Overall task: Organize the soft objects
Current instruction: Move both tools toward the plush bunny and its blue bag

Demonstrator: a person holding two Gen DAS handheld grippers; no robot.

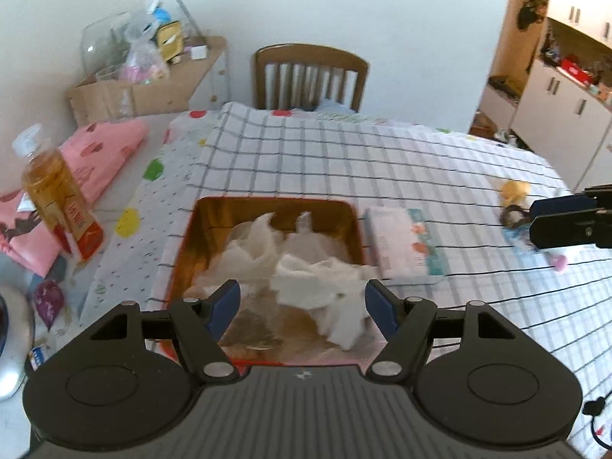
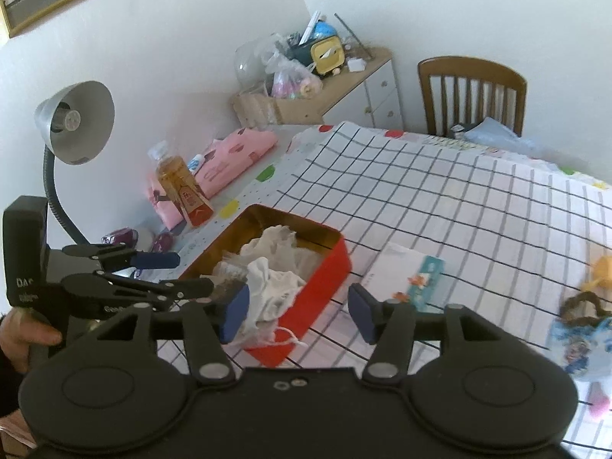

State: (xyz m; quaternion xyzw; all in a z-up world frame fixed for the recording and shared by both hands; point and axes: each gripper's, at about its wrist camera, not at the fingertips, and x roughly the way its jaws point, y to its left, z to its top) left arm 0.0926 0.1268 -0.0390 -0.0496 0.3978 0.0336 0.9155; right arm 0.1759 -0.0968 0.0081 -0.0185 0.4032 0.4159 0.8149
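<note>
A red tin (image 1: 267, 206) with a gold inside stands on the checked tablecloth (image 1: 382, 160) and holds crumpled white cloths (image 1: 306, 264). One cloth hangs over its near rim. My left gripper (image 1: 302, 294) hovers open above the tin's near end, with nothing pressed between its blue pads. In the right wrist view my right gripper (image 2: 298, 302) is open above the tin's (image 2: 325, 279) near corner, and the white cloths (image 2: 275, 267) lie just beyond its left pad. A tissue pack (image 1: 401, 244) lies right of the tin. A small doll (image 1: 514, 199) lies further right.
At the table's left side stand a bottle of amber liquid (image 1: 53, 191), folded pink fabric (image 1: 103, 153) and a desk lamp (image 2: 76, 122). A wooden chair (image 1: 310, 76) is at the far edge. A hand (image 2: 23, 332) holds the left gripper's handle.
</note>
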